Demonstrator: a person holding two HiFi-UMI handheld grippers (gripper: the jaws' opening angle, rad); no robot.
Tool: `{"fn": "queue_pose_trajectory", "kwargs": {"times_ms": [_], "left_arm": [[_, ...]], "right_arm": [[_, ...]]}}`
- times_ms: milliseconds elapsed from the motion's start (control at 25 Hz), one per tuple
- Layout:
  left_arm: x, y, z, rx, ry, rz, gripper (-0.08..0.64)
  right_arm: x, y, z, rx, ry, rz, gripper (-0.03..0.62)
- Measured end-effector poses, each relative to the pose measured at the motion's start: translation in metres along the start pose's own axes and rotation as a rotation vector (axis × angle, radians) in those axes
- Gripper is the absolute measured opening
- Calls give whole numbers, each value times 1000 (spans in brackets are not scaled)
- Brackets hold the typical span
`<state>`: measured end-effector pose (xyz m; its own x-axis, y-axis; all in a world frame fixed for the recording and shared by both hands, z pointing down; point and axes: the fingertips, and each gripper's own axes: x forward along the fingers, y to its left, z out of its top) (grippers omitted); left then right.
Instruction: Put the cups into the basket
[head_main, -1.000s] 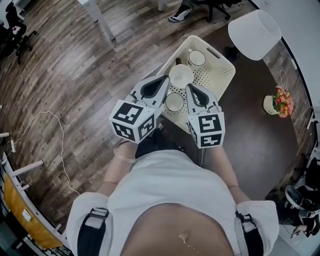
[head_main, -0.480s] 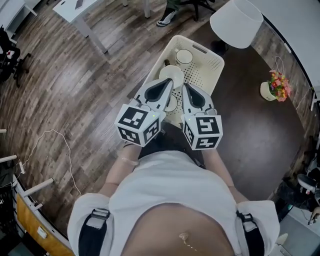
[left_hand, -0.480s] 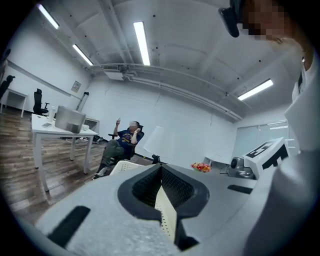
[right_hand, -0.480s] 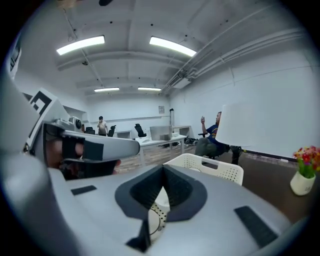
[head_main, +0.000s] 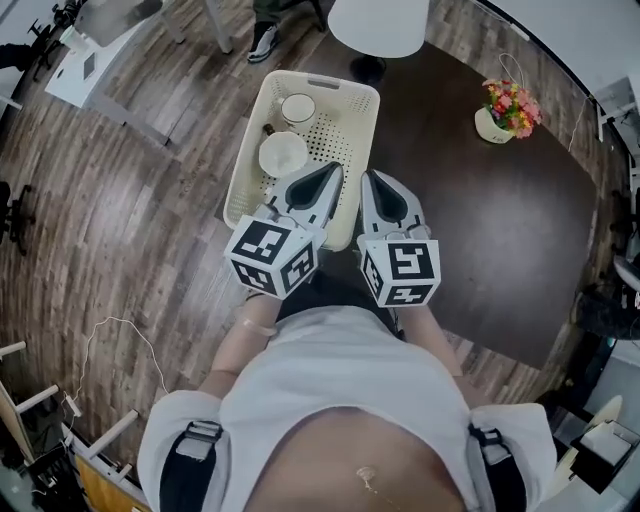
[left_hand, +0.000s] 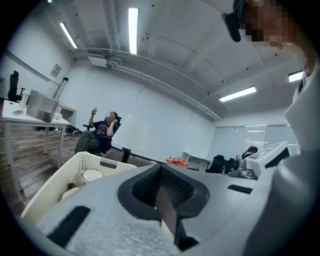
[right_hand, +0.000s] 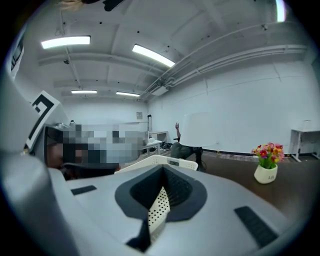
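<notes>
A cream perforated basket (head_main: 355, 110) stands at the left end of the dark table (head_main: 500, 220). Two white cups show inside it, one at the far end (head_main: 298, 107) and one in the middle (head_main: 283, 155). My left gripper (head_main: 334, 170) reaches over the basket's near end, jaws together and empty, and hides what lies below it. Beside it, my right gripper (head_main: 366, 177) hangs over the basket's near right corner, shut on nothing. In the left gripper view the left gripper (left_hand: 160, 168) points past the basket (left_hand: 60, 177) and a cup (left_hand: 92, 175). The right gripper (right_hand: 162, 170) has the basket's rim (right_hand: 165, 161) beyond it.
A flower pot (head_main: 508, 110) stands at the table's far right and also shows in the right gripper view (right_hand: 267, 165). A white lamp shade (head_main: 380, 22) is beyond the basket. A seated person (left_hand: 100, 134) is farther back. Wooden floor lies to the left.
Both grippers swung sideways together, still shut. The basket now sits further left in the head view. The nearest cup seen before is now hidden under the left gripper.
</notes>
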<state>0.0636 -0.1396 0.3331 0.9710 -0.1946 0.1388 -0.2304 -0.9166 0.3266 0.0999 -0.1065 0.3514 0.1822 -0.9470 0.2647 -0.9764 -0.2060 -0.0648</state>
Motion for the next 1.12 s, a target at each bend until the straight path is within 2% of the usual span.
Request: {"fn": "queue_pose_trajectory", "kwargs": {"times_ms": [520, 840, 1120], "left_arm": [[45, -83, -25, 31, 68, -203, 11], [67, -150, -53, 58, 122, -339, 11], [77, -193, -81, 59, 151, -397, 11]], "right_arm": [[-74, -78, -14, 110, -41, -228, 9], [-138, -119, -37, 192, -56, -365, 9], [-182, -147, -60, 221, -63, -453, 9]]}}
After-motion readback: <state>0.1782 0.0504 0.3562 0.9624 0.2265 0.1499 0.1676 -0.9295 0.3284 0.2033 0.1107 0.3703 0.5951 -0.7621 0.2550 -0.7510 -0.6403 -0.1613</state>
